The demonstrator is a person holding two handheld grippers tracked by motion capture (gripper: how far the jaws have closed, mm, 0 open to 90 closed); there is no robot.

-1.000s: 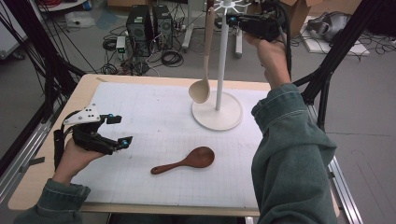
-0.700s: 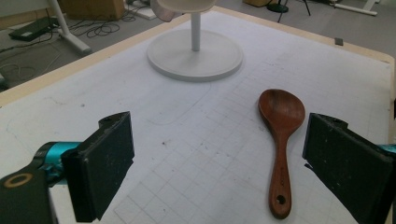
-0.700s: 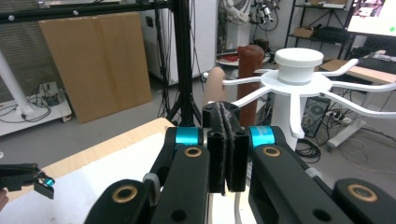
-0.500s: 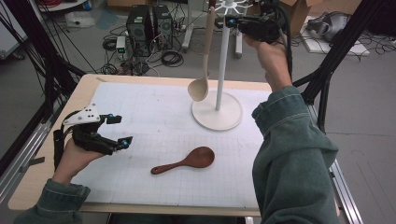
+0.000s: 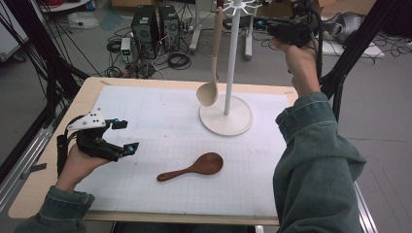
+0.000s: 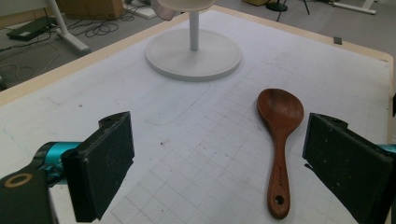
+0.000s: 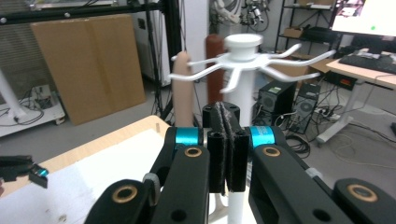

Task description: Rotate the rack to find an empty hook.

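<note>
The right hand-held gripper is raised high beside the top of the white rack, its jaws pressed flat together with nothing between them — in the right gripper view the rack's hooked arms spread just beyond the jaw tips. A pale wooden spoon hangs from one arm, bowl down above the round base. The left hand-held gripper rests low over the table with jaws wide apart — the dark wooden spoon lies flat on the mat ahead of them, untouched.
</note>
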